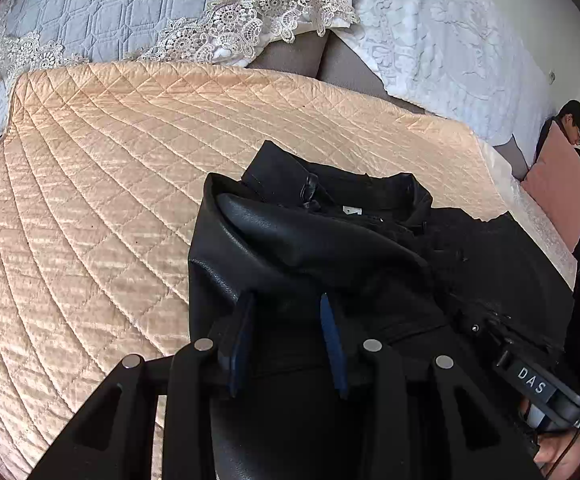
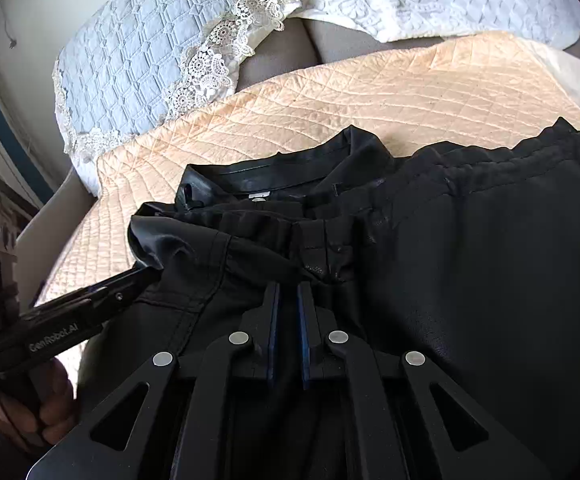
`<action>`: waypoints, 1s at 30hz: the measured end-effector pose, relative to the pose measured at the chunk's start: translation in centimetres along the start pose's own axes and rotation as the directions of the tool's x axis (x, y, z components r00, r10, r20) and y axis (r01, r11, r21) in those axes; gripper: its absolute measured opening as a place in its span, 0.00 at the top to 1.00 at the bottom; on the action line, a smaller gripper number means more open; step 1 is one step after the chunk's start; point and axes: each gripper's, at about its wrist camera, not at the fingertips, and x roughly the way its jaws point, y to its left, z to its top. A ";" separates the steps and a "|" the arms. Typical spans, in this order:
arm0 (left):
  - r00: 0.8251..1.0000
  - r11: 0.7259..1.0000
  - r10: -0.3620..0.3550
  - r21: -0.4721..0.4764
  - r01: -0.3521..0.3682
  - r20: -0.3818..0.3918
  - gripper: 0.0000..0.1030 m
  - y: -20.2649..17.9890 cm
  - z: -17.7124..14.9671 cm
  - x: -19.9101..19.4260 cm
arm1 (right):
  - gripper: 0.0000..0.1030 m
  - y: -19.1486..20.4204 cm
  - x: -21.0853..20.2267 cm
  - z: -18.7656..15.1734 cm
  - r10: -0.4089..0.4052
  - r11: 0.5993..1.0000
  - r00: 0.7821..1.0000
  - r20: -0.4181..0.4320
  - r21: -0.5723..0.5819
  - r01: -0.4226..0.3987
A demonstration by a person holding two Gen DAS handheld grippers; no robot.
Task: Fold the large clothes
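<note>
Two grippers' fingers pinch a black jacket [image 1: 330, 248] on the peach quilted bedspread [image 1: 89, 200]

A peach diamond-quilted satin bedspread [image 1: 109, 184] covers the surface; a black leather-look garment [image 1: 330, 248] lies on its near right part, collar toward the far side.

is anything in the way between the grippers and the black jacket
Nothing visible is. The left gripper already has a fold of the black jacket between its jaws, and the right gripper sits right at bunched fabric of the same jacket. Around it lies only the peach quilt.
</note>
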 end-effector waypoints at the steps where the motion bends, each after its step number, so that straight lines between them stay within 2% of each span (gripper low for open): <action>1: 1.000 1.000 0.006 0.003 -0.006 -0.001 0.66 0.0 0.2 -0.3 | 0.92 0.0 -0.6 0.2 -0.002 1.000 1.000 -0.014 0.005 0.002; 3: 0.999 1.000 0.027 0.007 -0.027 0.020 0.66 -0.2 -0.1 -2.3 | 0.89 0.5 -3.6 0.1 -0.003 1.000 1.000 0.009 -0.002 0.003; 6: 0.994 0.996 -0.090 -0.003 0.091 0.067 0.66 -0.6 -2.2 -6.7 | 0.89 1.7 -8.4 -1.9 0.065 0.997 0.996 0.064 -0.054 -0.062; 7: 0.991 0.994 -0.107 0.010 0.106 0.080 0.65 -1.0 -3.2 -7.8 | 0.89 1.9 -9.1 -2.8 0.079 0.995 0.995 0.062 -0.065 -0.075; 8: 0.989 0.992 -0.128 0.024 0.126 0.080 0.65 -1.5 -4.5 -8.6 | 0.89 2.1 -9.3 -3.8 0.091 0.993 0.995 0.039 -0.077 -0.088; 10: 0.988 0.988 -0.151 0.027 0.150 0.030 0.65 -2.2 -6.5 -8.3 | 0.89 1.9 -7.7 -6.3 0.031 0.995 0.998 -0.047 -0.097 -0.036; 11: 0.990 0.990 -0.135 0.037 0.134 0.031 0.65 -2.5 -7.5 -8.0 | 0.89 1.5 -7.1 -7.0 0.024 0.995 0.998 -0.058 -0.091 -0.029; 12: 0.993 0.991 -0.113 0.070 0.110 0.044 0.65 -3.1 -8.2 -7.8 | 0.89 0.9 -7.0 -7.5 0.042 0.996 0.999 -0.030 -0.075 -0.044; 14: 0.996 0.993 -0.073 0.096 0.068 0.056 0.65 -3.9 -8.4 -7.5 | 0.89 0.3 -7.1 -7.5 0.047 0.998 0.999 -0.022 -0.047 -0.048; 17: 0.997 0.995 -0.071 0.075 0.069 0.033 0.65 -4.0 -7.5 -7.3 | 0.87 0.8 -7.6 -6.9 0.021 0.997 0.999 -0.036 -0.074 -0.024; 20: 0.997 0.996 -0.072 0.059 0.070 0.022 0.65 -4.0 -6.8 -8.2 | 0.85 0.3 -9.5 -6.7 0.010 0.999 1.000 -0.021 -0.051 -0.011; 24: 0.997 0.996 -0.076 0.040 0.074 0.027 0.65 -4.2 -7.2 -9.6 | 0.85 -2.3 -12.3 -6.4 -0.006 1.000 1.000 0.026 0.018 0.006; 27: 0.998 0.996 -0.062 0.061 0.061 0.022 0.65 -5.1 -7.2 -9.4 | 0.85 -4.3 -13.4 -6.3 -0.034 0.997 0.999 0.039 0.070 0.031; 30: 0.997 0.995 -0.069 0.070 0.068 0.016 0.65 -5.9 -7.1 -9.4 | 0.85 -5.7 -14.5 -5.9 -0.021 0.992 0.998 0.057 0.125 0.013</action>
